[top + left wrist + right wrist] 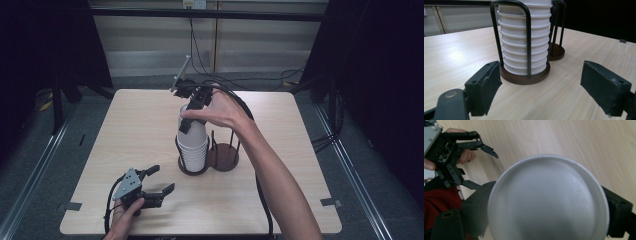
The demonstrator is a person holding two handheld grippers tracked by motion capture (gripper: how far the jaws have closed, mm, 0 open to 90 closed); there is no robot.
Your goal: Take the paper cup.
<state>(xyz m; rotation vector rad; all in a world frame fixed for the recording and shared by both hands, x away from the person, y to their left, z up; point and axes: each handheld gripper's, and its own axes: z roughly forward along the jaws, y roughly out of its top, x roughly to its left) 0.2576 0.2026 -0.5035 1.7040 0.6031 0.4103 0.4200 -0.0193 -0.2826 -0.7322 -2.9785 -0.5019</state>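
Two wire-framed bays stood side by side on one cup holder [226,159] at the table's [130,130] middle: the left bay held a tall stack of white cups [193,145], the right bay sat empty. The right gripper [192,114], pointing down over the stack, had its jaws set either side of the top cup [548,200], apparently to lift it off. The left gripper [161,180] rested near the front edge, jaws apart and holding nothing.
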